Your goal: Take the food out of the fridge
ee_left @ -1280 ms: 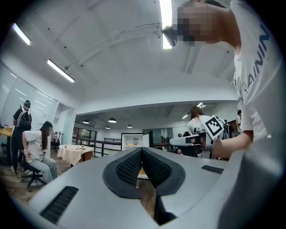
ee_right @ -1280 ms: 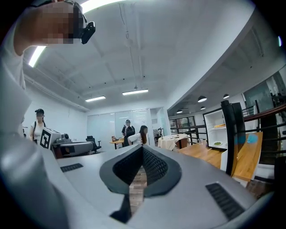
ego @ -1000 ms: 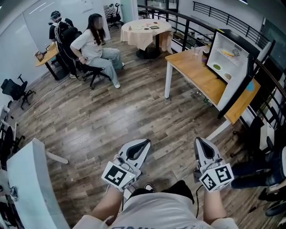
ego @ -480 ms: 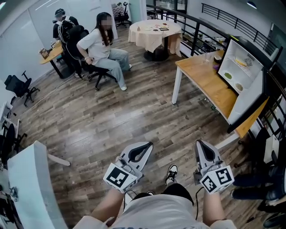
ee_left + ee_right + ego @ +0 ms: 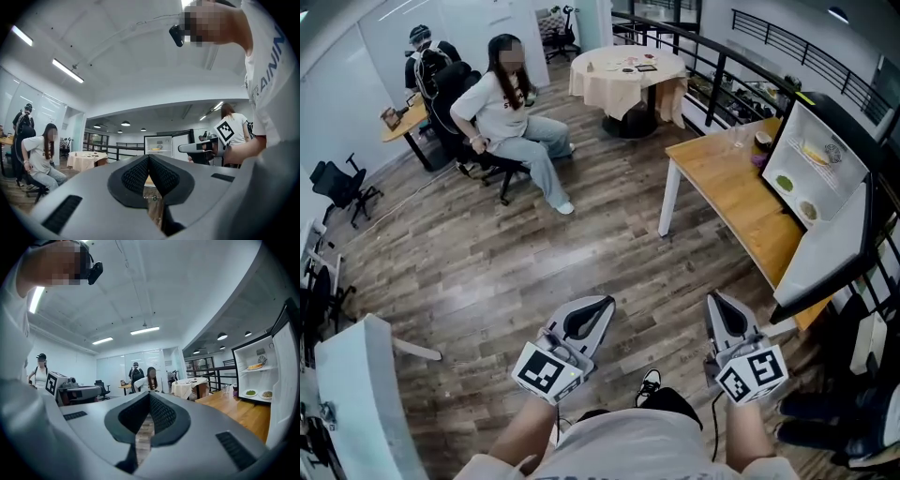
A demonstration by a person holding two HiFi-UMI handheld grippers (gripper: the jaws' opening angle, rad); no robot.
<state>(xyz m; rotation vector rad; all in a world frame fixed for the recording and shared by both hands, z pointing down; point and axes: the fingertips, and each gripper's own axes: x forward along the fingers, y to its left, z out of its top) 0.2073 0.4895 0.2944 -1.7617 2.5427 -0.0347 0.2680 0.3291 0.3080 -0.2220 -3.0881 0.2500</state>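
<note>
- Ceiling strip lights point(image 5: 68, 71) are lighting the room brightly and evenly.
- Wide-angle lenses are bending every view and darkening the gripper views' corners.
- The close foreground is blurring slightly.

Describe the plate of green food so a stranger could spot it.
A small open fridge stands on the wooden table at right. The plate sits on its lower shelf; its food is green, the neighbour's brownish.
</note>
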